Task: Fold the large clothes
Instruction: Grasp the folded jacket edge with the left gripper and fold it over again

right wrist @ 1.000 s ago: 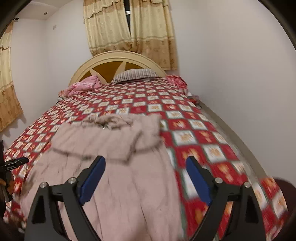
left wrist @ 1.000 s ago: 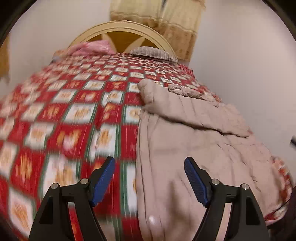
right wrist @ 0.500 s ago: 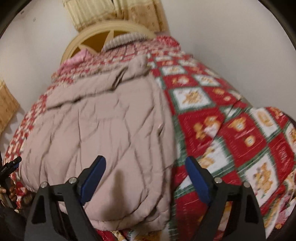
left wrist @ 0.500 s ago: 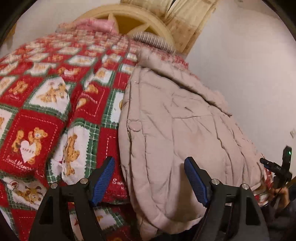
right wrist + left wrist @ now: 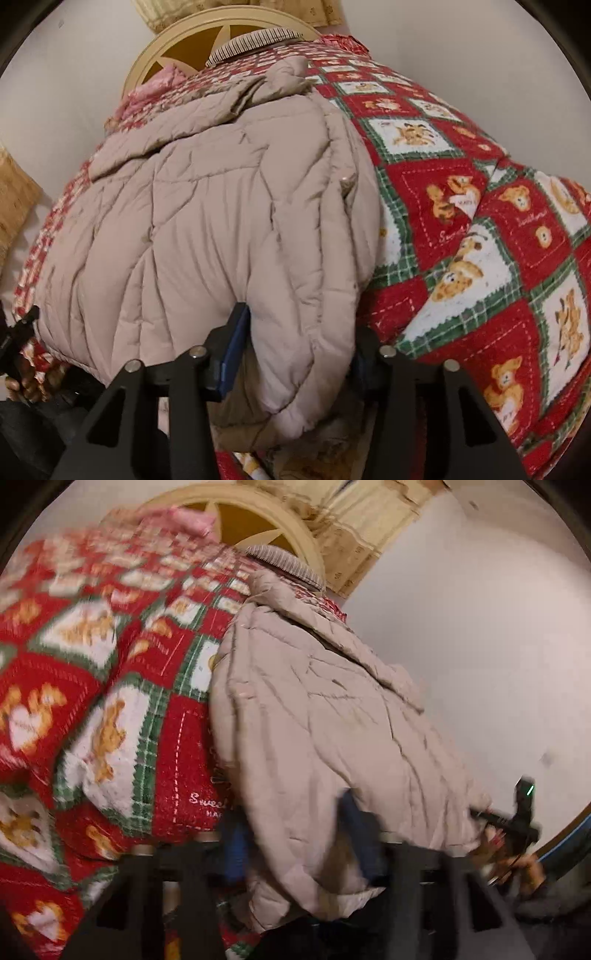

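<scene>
A large beige quilted jacket (image 5: 325, 716) lies on the bed, its hem hanging over the near edge; it also fills the right wrist view (image 5: 207, 221). My left gripper (image 5: 295, 834) has its jaws closed in around the jacket's left hem corner, blurred by motion. My right gripper (image 5: 295, 347) is shut on the jacket's right hem corner; the padded fabric bulges between the blue pads (image 5: 234, 350). The right pad is hidden behind the fabric.
The bed carries a red, green and white teddy-bear blanket (image 5: 480, 229). A cream headboard (image 5: 192, 48), a striped pillow (image 5: 255, 38) and a pink pillow (image 5: 188, 517) are at the far end. A white wall (image 5: 480, 646) runs along the bed. The other gripper shows at the right edge (image 5: 517, 819).
Both grippers dropped to the bed's near edge and went from wide open to closed on the jacket's hem corners. The jacket itself lies as before.
</scene>
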